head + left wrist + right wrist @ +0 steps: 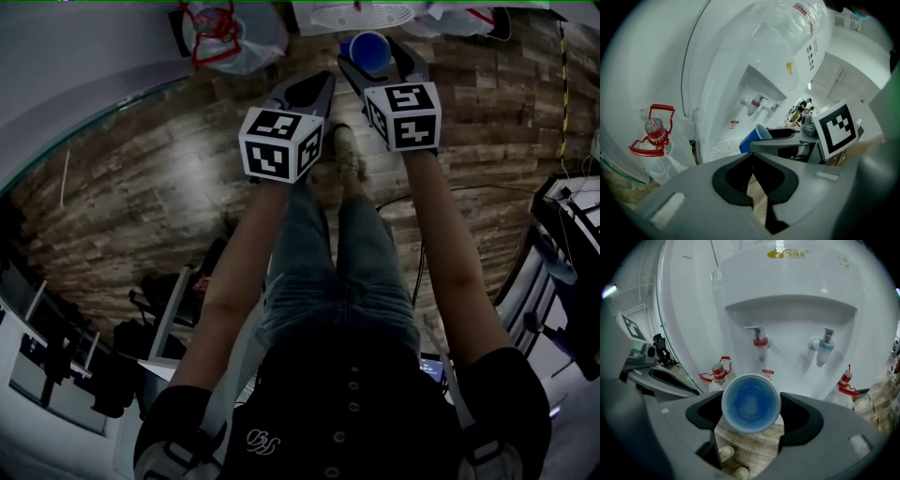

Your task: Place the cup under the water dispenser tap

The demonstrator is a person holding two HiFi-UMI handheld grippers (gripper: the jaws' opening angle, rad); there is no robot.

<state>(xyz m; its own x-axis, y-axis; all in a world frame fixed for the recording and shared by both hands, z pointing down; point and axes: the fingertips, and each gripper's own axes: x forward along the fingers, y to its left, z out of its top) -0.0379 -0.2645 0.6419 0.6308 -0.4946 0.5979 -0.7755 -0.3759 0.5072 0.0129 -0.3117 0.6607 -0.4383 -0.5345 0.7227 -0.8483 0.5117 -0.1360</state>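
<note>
A blue cup (pixel 751 399) sits mouth toward the camera between the jaws of my right gripper (pixel 751 410), which is shut on it. In the head view the cup (pixel 367 51) is held out in front of the white water dispenser (pixel 358 15). The dispenser's recess shows a red tap (pixel 760 342) on the left and a blue tap (pixel 824 346) on the right, both above and beyond the cup. My left gripper (pixel 753 156) is shut on nothing and hangs left of the cup (pixel 756 137); in the head view this gripper (pixel 322 82) is beside the right one.
Plastic bottles with red handles stand on the floor on both sides of the dispenser, one on the left (pixel 719 374) and one on the right (pixel 844 383). A bagged bottle (pixel 225 36) lies left of the dispenser. The person's shoes (pixel 349 150) stand on the wooden floor (pixel 141 178).
</note>
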